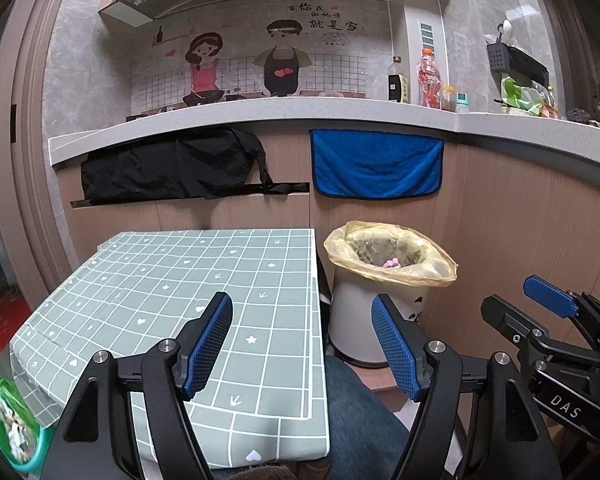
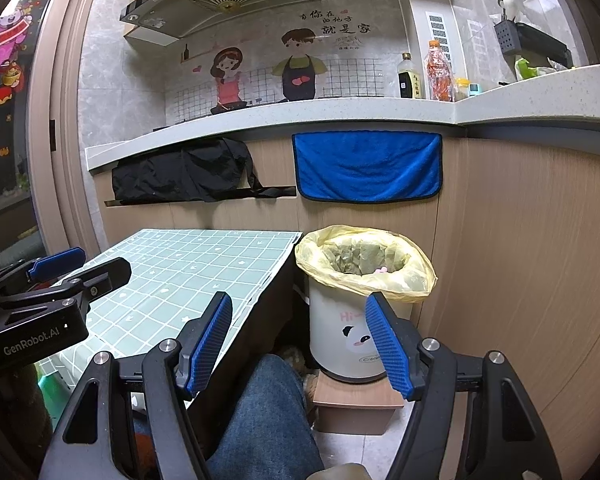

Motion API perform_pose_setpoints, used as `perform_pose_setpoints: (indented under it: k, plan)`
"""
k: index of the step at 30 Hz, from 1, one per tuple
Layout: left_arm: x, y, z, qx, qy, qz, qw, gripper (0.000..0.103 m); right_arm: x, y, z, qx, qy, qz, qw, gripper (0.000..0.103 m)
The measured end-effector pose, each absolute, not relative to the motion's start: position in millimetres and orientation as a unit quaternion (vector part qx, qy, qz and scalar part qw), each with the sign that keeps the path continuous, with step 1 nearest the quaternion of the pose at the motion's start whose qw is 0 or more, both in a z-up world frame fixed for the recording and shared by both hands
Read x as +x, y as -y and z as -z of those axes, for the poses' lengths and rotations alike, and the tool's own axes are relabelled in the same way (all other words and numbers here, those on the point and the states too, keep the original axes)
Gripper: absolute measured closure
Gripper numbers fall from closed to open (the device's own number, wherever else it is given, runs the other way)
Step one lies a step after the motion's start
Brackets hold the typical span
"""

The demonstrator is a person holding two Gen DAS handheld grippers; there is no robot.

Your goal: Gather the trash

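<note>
A white trash bin [image 1: 360, 320] with a yellow liner bag [image 1: 388, 256] stands right of a small table [image 1: 172, 280] covered in a green grid cloth. Something pink [image 1: 392, 264] lies inside the bin. The bin also shows in the right wrist view [image 2: 340, 336] on a low wooden block [image 2: 356, 404]. My left gripper [image 1: 302, 344] is open and empty above the table's right edge. My right gripper [image 2: 298, 344] is open and empty, just left of and in front of the bin. No loose trash shows on the table cloth [image 2: 188, 272].
A countertop [image 1: 260, 116] runs behind with bottles [image 1: 428, 80], a blue towel [image 1: 376, 164] and a black cloth [image 1: 172, 168] hanging below. A person's jeans-clad leg [image 2: 260, 412] is between the table and the bin. A green packet [image 1: 8, 420] lies low at the left.
</note>
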State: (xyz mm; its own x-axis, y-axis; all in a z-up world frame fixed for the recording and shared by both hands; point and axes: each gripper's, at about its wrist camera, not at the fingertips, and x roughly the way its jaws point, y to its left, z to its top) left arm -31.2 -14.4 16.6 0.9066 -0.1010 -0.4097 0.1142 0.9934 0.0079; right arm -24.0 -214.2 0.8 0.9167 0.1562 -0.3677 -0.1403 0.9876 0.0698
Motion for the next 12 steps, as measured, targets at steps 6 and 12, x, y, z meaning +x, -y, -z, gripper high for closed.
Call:
perform_pose_setpoints:
  k: [6, 12]
  plan:
    - [-28.9, 14.4, -13.9, 0.016, -0.216, 0.058, 0.975, 0.031, -23.1, 212.9, 0.7, 0.020, -0.192, -0.076, 0.978, 0.037]
    - [-26.9, 12.9, -13.3, 0.014, -0.218, 0.059, 0.974, 0.031, -21.4, 212.5, 2.8, 0.024, -0.198, -0.078, 0.977, 0.037]
